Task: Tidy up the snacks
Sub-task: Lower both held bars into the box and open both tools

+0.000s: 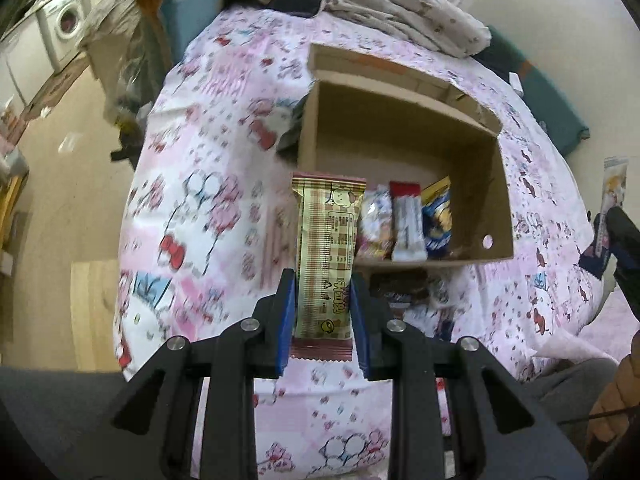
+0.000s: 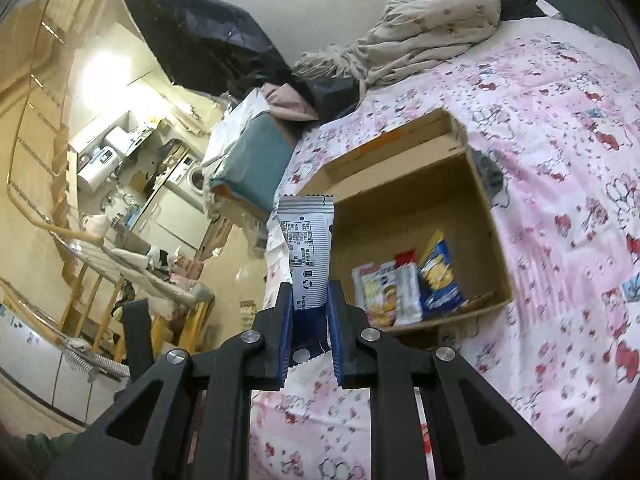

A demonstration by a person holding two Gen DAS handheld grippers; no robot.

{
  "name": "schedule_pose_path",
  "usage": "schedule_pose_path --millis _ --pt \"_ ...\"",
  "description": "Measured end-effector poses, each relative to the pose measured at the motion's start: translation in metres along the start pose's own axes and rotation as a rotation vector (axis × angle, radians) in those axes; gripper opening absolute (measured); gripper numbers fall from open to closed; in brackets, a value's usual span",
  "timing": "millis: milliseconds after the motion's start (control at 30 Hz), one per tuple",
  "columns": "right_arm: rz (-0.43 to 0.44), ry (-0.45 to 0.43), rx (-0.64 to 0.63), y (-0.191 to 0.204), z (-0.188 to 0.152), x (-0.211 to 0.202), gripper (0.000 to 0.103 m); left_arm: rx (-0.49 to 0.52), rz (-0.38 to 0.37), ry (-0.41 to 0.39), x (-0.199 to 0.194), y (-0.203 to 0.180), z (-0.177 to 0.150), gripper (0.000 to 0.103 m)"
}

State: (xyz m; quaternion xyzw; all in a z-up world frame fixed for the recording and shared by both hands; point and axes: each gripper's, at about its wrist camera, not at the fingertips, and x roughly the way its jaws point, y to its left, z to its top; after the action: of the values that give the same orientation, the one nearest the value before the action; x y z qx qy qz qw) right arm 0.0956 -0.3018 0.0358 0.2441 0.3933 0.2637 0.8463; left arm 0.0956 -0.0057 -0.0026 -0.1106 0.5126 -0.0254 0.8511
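Note:
My left gripper (image 1: 323,280) is shut on a gold-and-brown checked snack bar (image 1: 327,248) that stands upright between its blue pads, above the pink patterned bedspread. Beyond it lies an open cardboard box (image 1: 505,184) holding three packets: a pink one (image 1: 374,222), a white one with a red end (image 1: 407,226) and a blue-yellow one (image 1: 438,220). My right gripper (image 2: 311,292) is shut on a white-and-blue snack packet (image 2: 308,248), held upright left of the same box (image 2: 494,240). That gripper with its packet also shows at the left wrist view's right edge.
More dark-wrapped snacks (image 1: 400,290) lie on the bedspread (image 1: 192,184) just in front of the box. Crumpled beige bedding (image 2: 424,36) and a teal pillow (image 2: 256,160) sit at the bed's far end. Wooden floor and a washing machine (image 1: 66,26) lie off to the left.

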Motion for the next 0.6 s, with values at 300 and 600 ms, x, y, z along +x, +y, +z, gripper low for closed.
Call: schedule_pose_path --millis 300,600 --pt "-0.051 -0.014 0.045 -0.029 0.031 0.009 0.017 0.115 0.012 -0.049 0.018 -0.043 0.043 0.022" --pt "-0.108 0.032 0.049 -0.066 0.038 0.052 0.017 0.141 0.014 -0.079 0.049 -0.064 0.074 0.022"
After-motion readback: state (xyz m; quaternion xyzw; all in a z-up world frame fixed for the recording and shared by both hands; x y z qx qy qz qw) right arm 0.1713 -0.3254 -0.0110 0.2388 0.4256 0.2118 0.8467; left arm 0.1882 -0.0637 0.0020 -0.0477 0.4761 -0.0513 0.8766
